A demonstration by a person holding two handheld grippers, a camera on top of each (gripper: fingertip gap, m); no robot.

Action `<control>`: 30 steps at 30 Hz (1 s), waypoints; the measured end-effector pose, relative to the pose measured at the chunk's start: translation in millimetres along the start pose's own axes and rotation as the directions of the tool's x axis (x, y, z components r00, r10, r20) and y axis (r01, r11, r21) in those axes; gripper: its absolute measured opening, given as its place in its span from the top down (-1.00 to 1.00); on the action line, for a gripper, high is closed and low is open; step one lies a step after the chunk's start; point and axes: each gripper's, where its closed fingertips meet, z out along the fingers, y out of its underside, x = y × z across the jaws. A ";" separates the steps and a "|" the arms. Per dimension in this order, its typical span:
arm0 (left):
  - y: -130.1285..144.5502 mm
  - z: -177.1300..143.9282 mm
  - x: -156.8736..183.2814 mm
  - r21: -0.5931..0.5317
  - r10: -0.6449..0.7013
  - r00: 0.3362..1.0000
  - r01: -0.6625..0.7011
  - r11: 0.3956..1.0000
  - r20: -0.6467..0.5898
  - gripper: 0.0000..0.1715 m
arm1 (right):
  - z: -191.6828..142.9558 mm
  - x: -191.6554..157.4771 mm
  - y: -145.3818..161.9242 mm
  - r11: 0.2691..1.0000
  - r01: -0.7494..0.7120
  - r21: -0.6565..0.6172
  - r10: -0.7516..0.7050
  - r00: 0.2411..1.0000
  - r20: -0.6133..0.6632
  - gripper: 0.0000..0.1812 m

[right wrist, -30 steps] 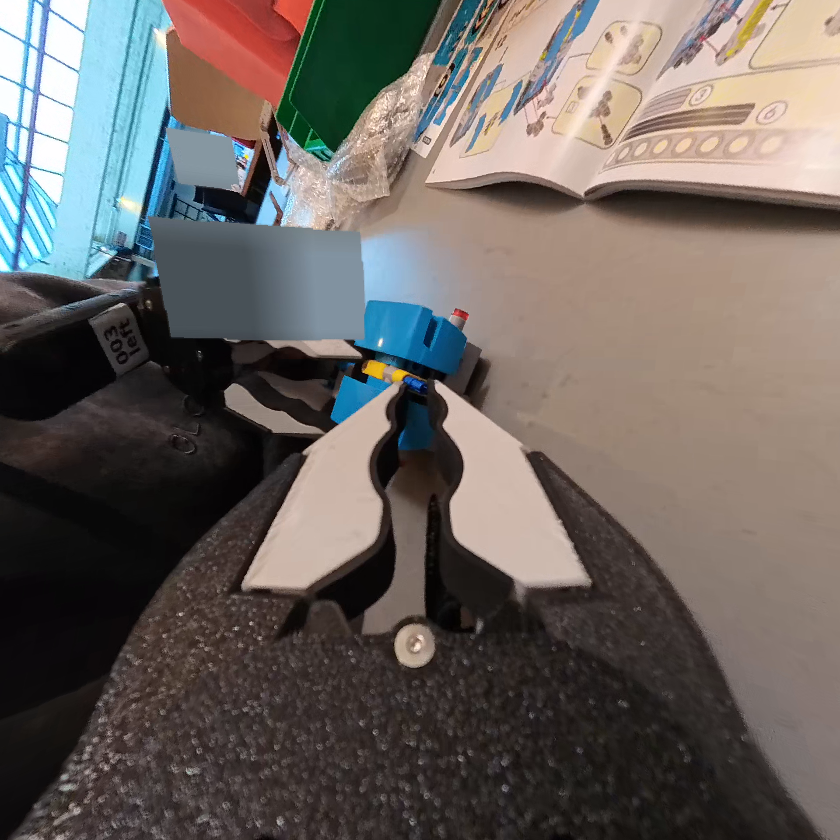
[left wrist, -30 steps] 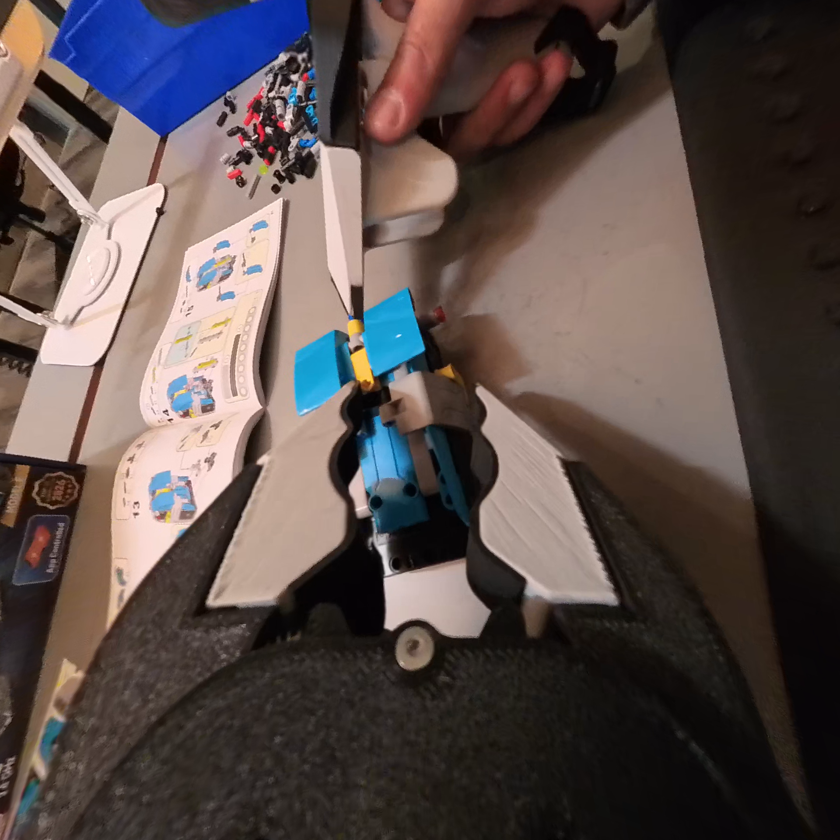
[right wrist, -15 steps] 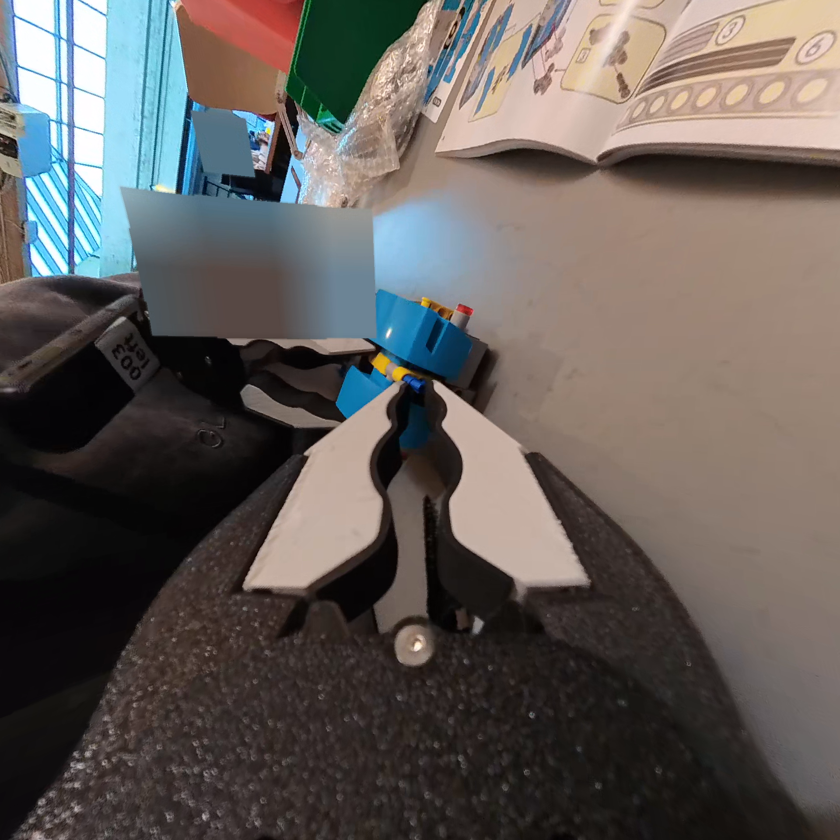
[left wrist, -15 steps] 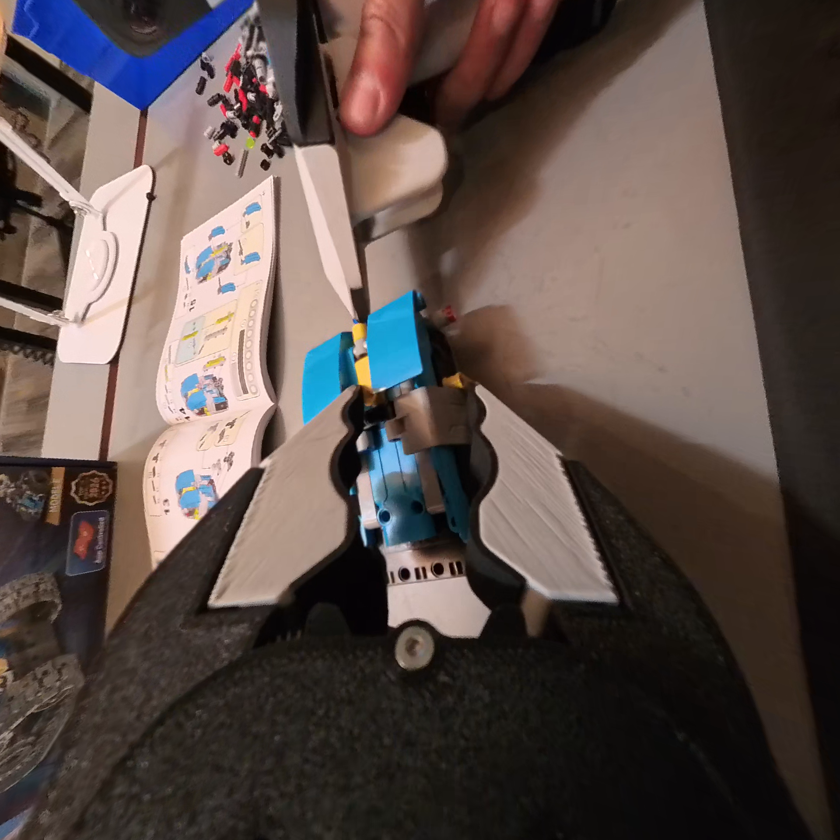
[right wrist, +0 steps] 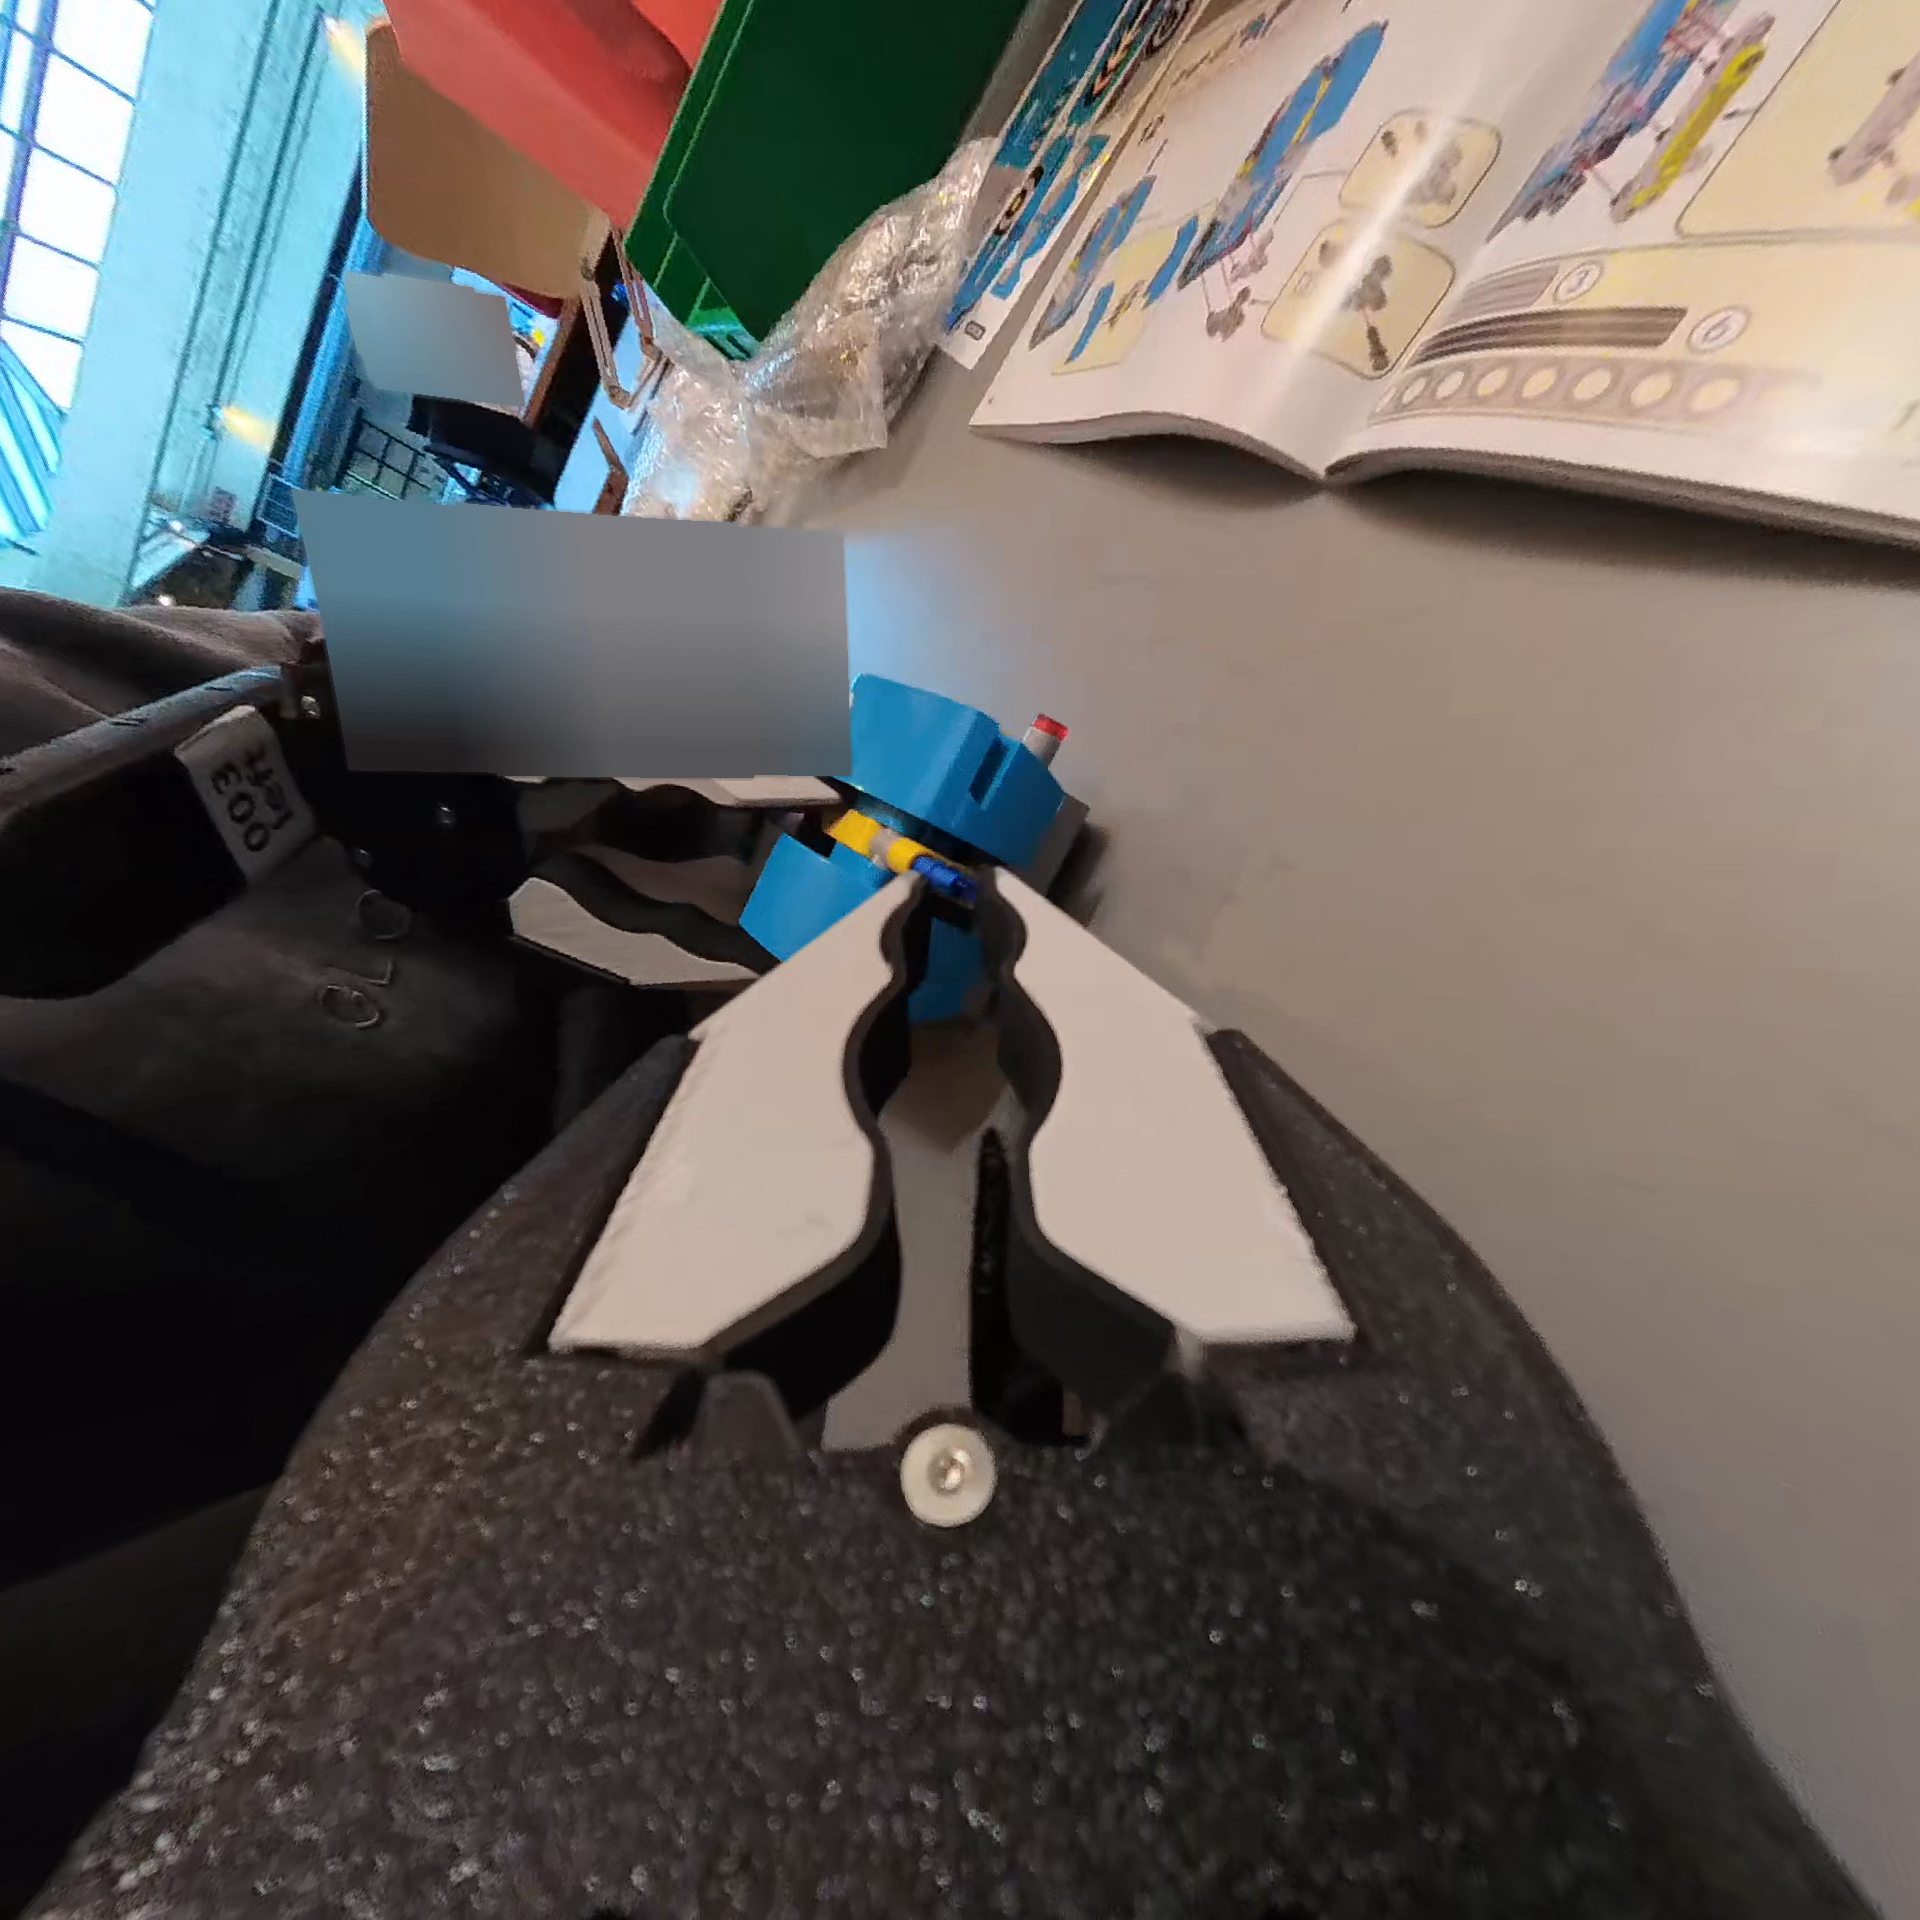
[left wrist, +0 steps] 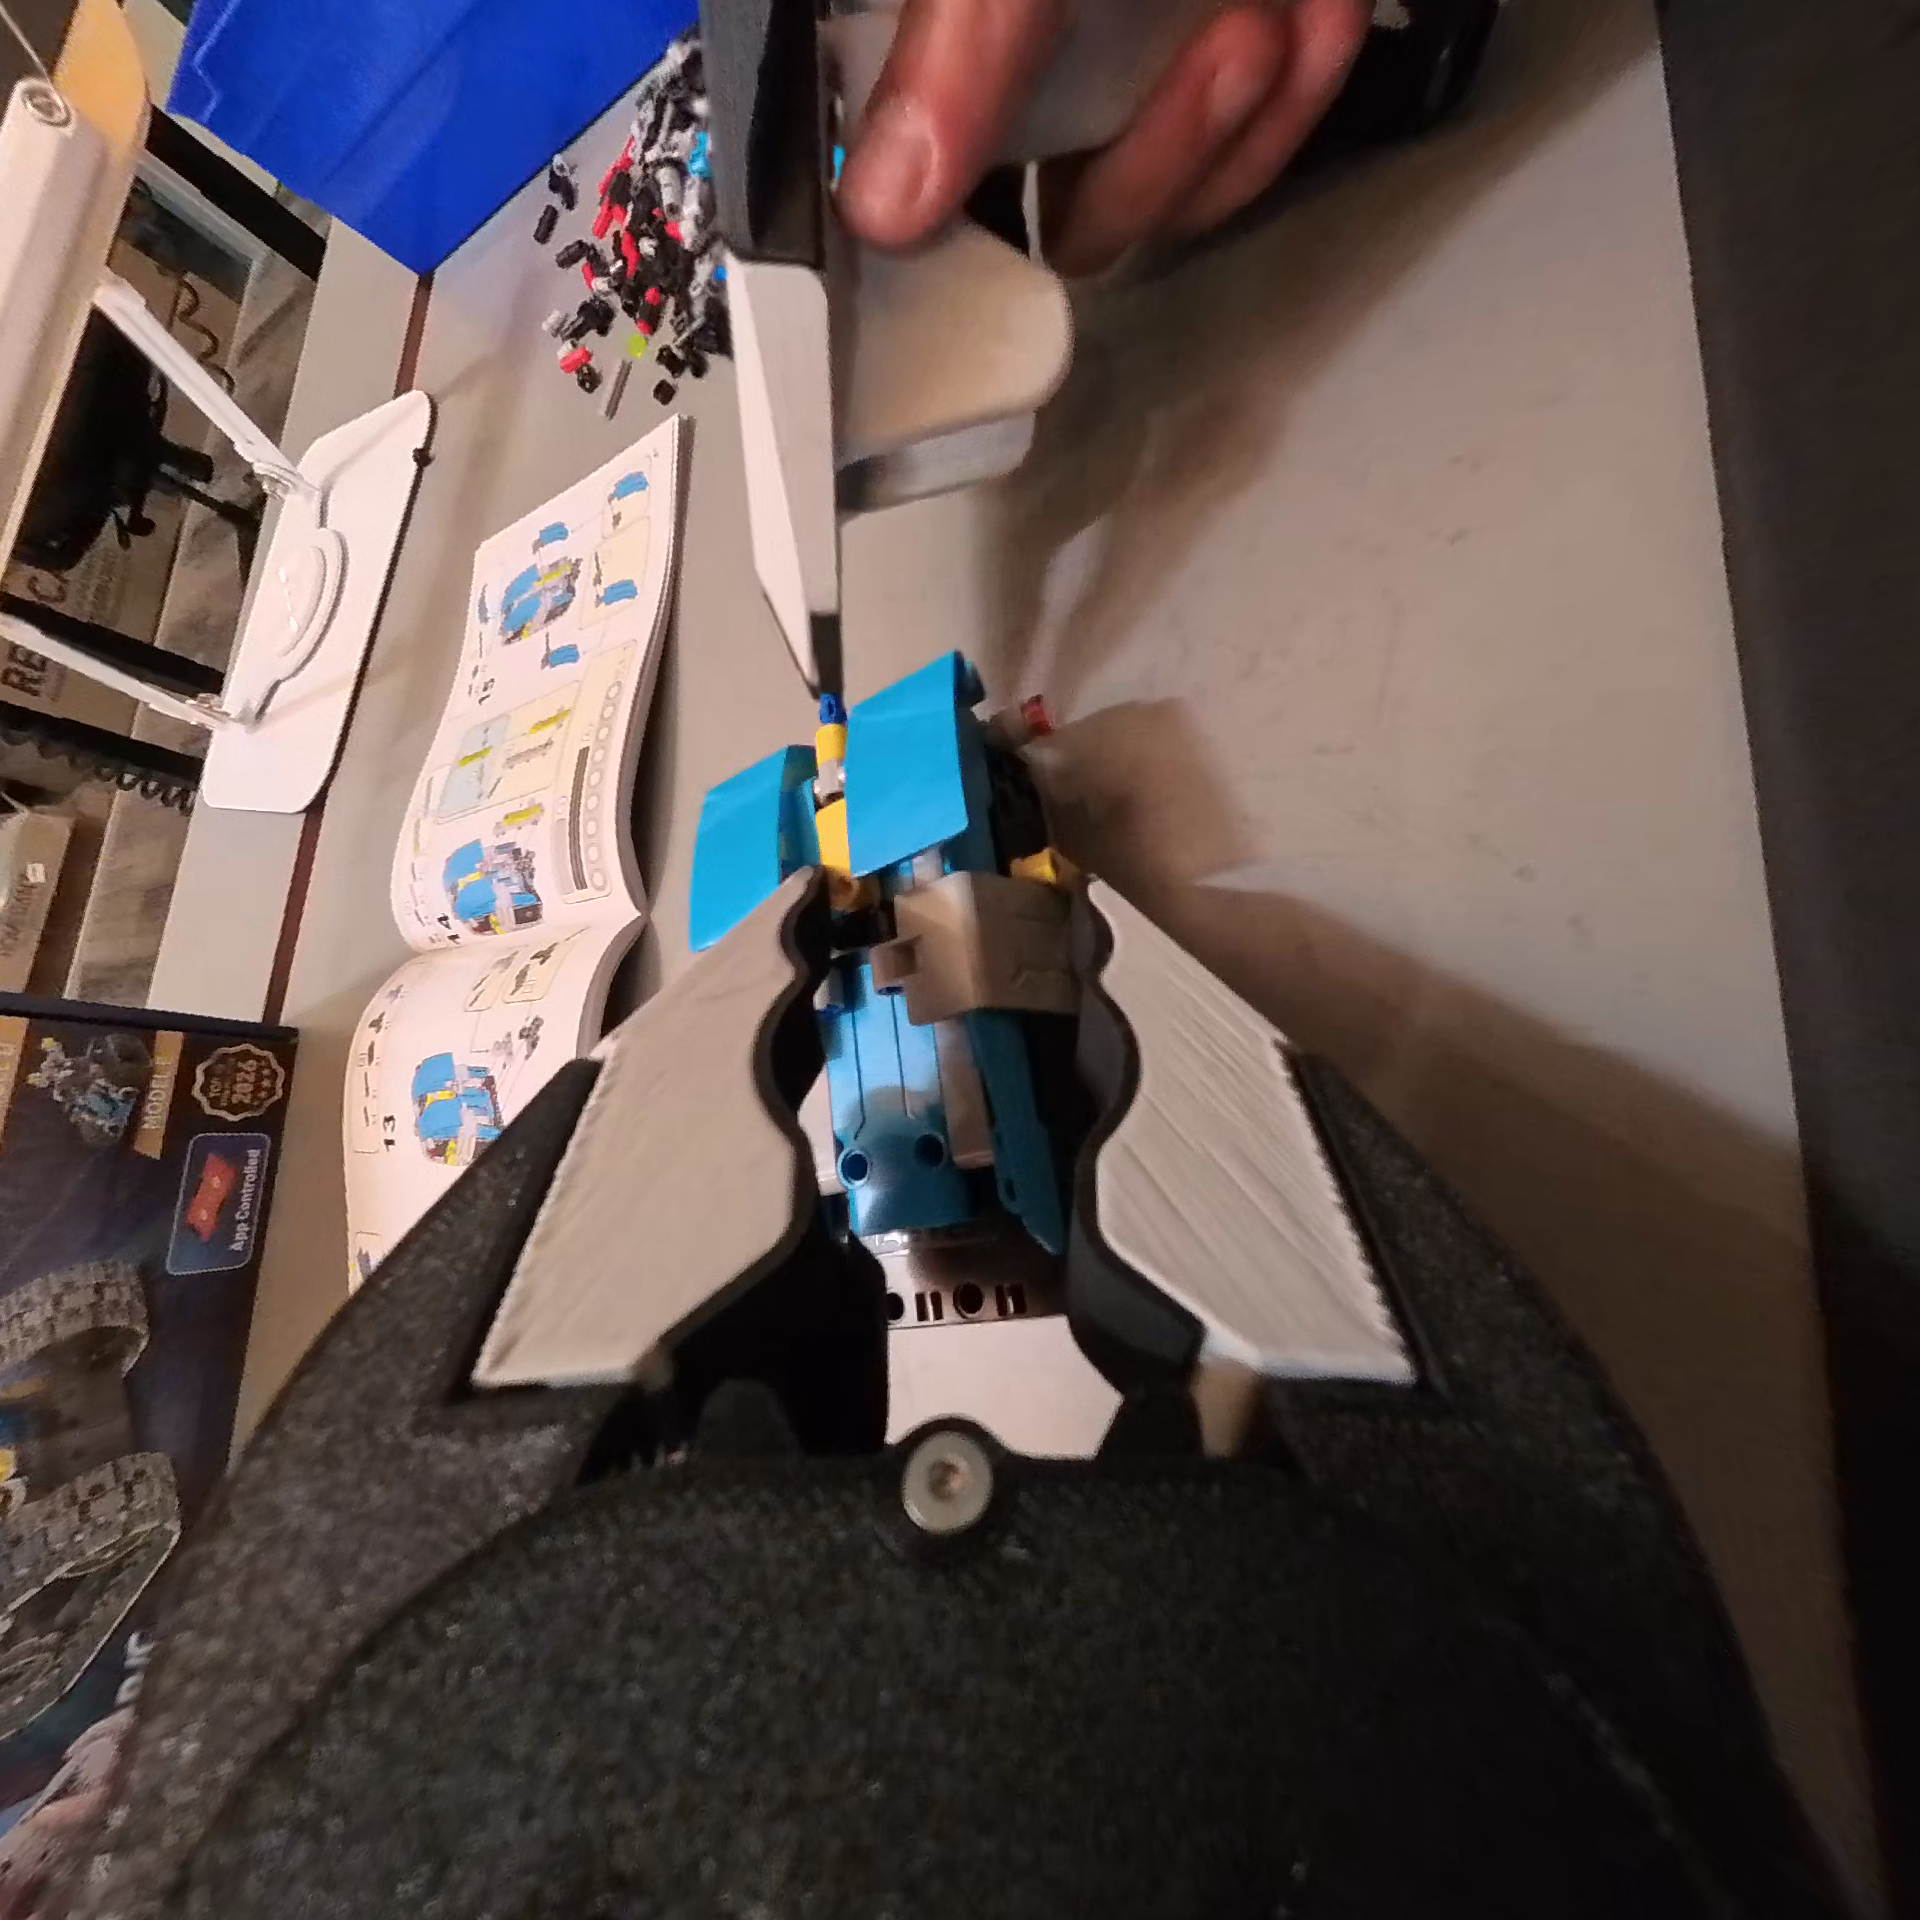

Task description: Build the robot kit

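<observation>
A blue brick-built vehicle model (left wrist: 914, 790) with grey and yellow parts lies on the grey table (left wrist: 1403, 623). My left gripper (left wrist: 948, 888) is shut on the model's body, one finger on each side. A yellow pin with a blue end (left wrist: 828, 727) sticks out between the model's two blue panels. My right gripper (right wrist: 951, 883) comes in from the far side, held by a person's hand (left wrist: 1039, 114), and is shut on the pin's blue end (right wrist: 951, 878). The model (right wrist: 935, 769) and the left gripper's fingers (right wrist: 623, 935) also show in the right wrist view.
An open instruction booklet (left wrist: 540, 769) lies left of the model, also in the right wrist view (right wrist: 1558, 260). Farther off are a pile of small loose parts (left wrist: 644, 260), a blue bin (left wrist: 416, 114), a white stand base (left wrist: 312, 603) and a dark printed box (left wrist: 114, 1247). Green bin (right wrist: 810, 135) and plastic bags (right wrist: 810, 343) lie beyond. About 5 centimeters separates my left fingertips from my right.
Both grippers keep their hold. The model and both grippers have shifted and tilted slightly together. The pin's blue end now shows in the left wrist view.
</observation>
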 end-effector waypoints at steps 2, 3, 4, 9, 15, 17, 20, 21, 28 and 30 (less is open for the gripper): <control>-0.1 0.0 -0.1 0.014 -0.009 1.000 0.009 1.000 -0.001 0.47 | 1.3 -0.5 -0.2 1.000 -0.013 -0.002 0.013 1.000 0.020 0.95; -0.1 -0.1 -0.1 0.019 -0.012 1.000 0.012 1.000 0.000 0.47 | 1.3 -0.6 -0.3 1.000 -0.020 -0.004 0.020 1.000 0.024 0.95; -0.3 -0.1 0.0 0.022 -0.009 1.000 0.009 1.000 0.004 0.47 | 1.2 -0.7 0.1 1.000 -0.017 -0.007 0.017 1.000 0.021 0.95; -1.4 0.4 -0.2 0.029 -0.001 1.000 0.000 1.000 0.023 0.50 | 5.5 -4.1 2.5 0.997 0.067 -0.036 -0.068 0.997 -0.041 0.97; -1.3 0.7 -0.4 0.024 -0.001 1.000 0.000 1.000 0.030 0.50 | 5.8 -3.9 1.5 1.000 0.010 -0.017 -0.010 1.000 -0.013 0.97; -1.2 0.7 -0.5 0.026 -0.004 1.000 0.004 1.000 0.028 0.49 | 5.9 -3.7 1.1 1.000 -0.011 -0.008 0.011 1.000 0.002 0.97; -1.0 0.5 -0.7 0.033 -0.011 1.000 0.010 0.999 0.023 0.48 | 5.5 -3.5 0.5 1.000 -0.026 -0.004 0.026 0.999 0.025 0.97; -1.0 0.8 -0.9 0.038 -0.019 1.000 0.018 0.999 0.022 0.48 | 5.3 -3.2 0.2 1.000 -0.015 -0.006 0.016 1.000 0.024 0.96; -5.7 -1.6 5.8 0.043 -0.115 0.992 0.117 0.992 -0.049 0.26 | 3.2 -5.2 -4.7 1.000 -0.005 0.025 0.004 0.998 0.056 0.86; -10.1 -10.2 11.3 0.057 -0.171 0.979 0.178 0.982 -0.107 0.16 | -1.4 -4.9 -10.3 0.998 0.012 0.062 -0.015 0.999 0.047 0.81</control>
